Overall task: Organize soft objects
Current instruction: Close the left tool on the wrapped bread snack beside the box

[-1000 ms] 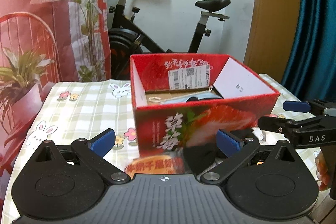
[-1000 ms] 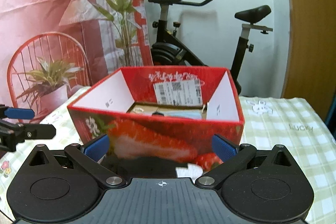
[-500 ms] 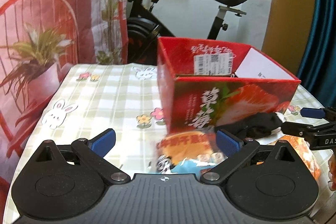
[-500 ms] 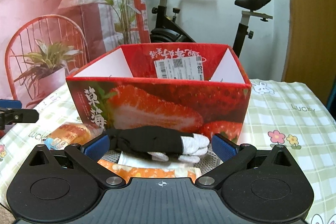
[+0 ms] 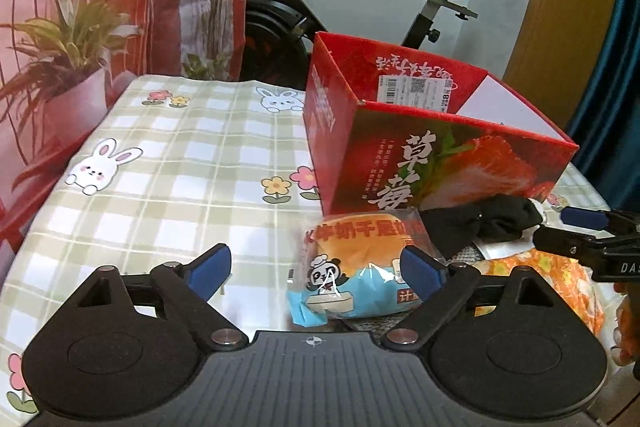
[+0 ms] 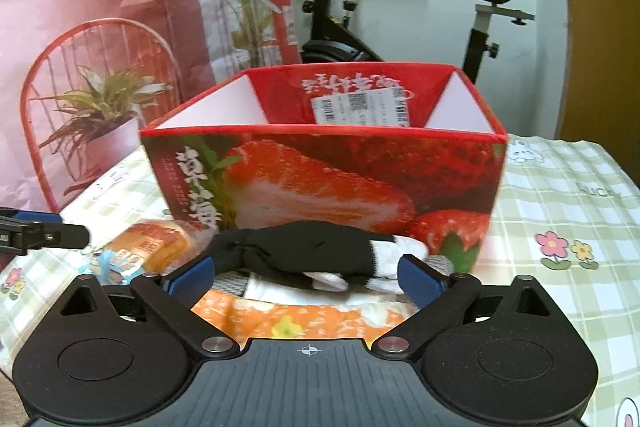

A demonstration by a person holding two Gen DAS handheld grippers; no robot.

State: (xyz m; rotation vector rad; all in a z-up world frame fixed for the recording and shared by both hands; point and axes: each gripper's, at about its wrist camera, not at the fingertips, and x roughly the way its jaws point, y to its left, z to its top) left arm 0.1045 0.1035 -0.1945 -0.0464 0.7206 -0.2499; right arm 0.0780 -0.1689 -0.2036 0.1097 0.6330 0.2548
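A red strawberry box (image 5: 420, 155) stands open-topped on the checked tablecloth (image 5: 160, 167). In front of it lies a wrapped bread packet (image 5: 352, 271), between the jaws of my left gripper (image 5: 316, 267). Those jaws are closing: the right pad is at the wrapper and the left pad is well clear. My right gripper (image 6: 306, 277) is closing too, with a black and white sock (image 6: 312, 251) between its pads, which stand apart from it. The sock rests on an orange floral cloth (image 6: 288, 319). The box (image 6: 320, 167) rises just behind.
An exercise bike (image 5: 280, 19) stands behind the table, beside a pink printed backdrop (image 5: 80, 7). The bread packet (image 6: 148, 251) and the left gripper (image 6: 40, 227) show at the right wrist view's left edge. A hand (image 5: 628, 327) holds the right gripper (image 5: 568, 227).
Both grippers have sunk toward the table, so the box's inside is out of sight. The bread packet came between the left jaws, the sock between the right jaws. Both jaws narrowed slightly.
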